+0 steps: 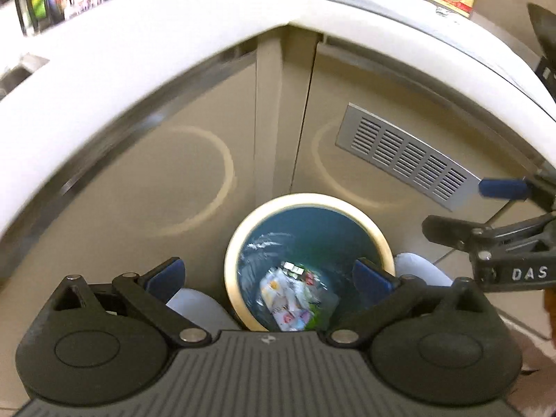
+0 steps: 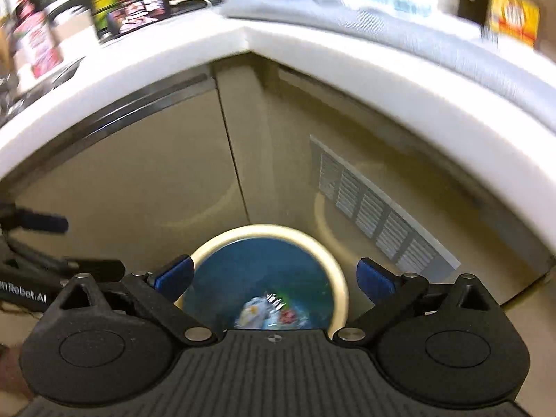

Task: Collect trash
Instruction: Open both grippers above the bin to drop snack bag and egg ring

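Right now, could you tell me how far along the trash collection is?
Done: crumpled wrappers already lie in the blue bin by the cabinet. In hand: nothing; the left gripper and right gripper are both open and empty above it. Left: any trash on the white counter, too blurred to judge.

Ahead of your tool: a slatted vent [image 1: 405, 154] in the beige cabinet [image 1: 146, 160], beneath what looks like a white bench [image 1: 104, 66].

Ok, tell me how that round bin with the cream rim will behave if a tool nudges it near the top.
The bin looks like thin plastic and is nearly empty, with only a few wrappers at the bottom, so it is probably light and would slide or tip easily. Being round, it would likely roll if knocked over. The tiled floor looks smooth, offering little grip.
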Tool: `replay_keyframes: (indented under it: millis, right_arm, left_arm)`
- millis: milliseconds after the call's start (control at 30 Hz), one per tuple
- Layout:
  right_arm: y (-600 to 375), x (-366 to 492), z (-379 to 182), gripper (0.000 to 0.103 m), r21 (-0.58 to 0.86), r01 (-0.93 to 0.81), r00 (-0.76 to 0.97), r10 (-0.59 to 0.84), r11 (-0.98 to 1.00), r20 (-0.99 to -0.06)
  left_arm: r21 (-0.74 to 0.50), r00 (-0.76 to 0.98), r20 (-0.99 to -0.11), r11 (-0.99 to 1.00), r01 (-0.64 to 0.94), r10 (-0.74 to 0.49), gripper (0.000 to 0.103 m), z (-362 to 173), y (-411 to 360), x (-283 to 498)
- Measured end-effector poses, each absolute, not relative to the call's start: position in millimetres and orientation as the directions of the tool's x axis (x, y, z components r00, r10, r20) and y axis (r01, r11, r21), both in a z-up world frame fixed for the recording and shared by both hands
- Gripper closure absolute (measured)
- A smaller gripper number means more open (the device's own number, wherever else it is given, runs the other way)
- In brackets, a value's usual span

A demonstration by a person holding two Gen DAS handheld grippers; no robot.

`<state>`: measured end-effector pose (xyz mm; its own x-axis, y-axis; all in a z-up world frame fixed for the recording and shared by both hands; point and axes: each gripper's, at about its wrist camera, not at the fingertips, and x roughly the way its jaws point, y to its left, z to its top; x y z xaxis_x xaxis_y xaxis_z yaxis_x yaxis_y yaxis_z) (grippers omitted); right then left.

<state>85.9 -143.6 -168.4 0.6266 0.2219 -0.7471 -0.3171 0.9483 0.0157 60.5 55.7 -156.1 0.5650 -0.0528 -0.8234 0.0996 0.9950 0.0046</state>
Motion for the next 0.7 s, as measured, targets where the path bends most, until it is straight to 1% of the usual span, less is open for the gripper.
replay_keyframes:
  millis: [133,267,533,700]
  right_arm:
    - [-139.0,76.0,-159.5,0.002,-0.020,-0.349,0.644,0.224,0.937,-0.731]
    - [-139.5,68.1,-153.9,0.002,-0.025,-0.356,0.649,0.228,0.934,-0.726]
    - [-133.5,48.5,-142.5,0.002,-0.095,-0.380,0.698,0.218,0.920,-0.682]
    - [-129.6,41.3,-139.8,0.001,-0.123,-0.395,0.704,0.214,0.910,-0.677]
  left_arm:
    - [0.043,0.577,-0.816,0.993,0.112,-0.030,0.000,-151.1,45.1,56.9]
    - [0.046,0.587,-0.809,0.994,0.104,-0.024,0.000,-148.0,44.4,49.6]
    - [0.093,0.642,-0.766,0.991,0.095,0.010,0.000,-135.4,39.7,33.3]
    - [0.110,0.663,-0.748,0.989,0.103,0.014,0.000,-130.9,37.6,28.2]
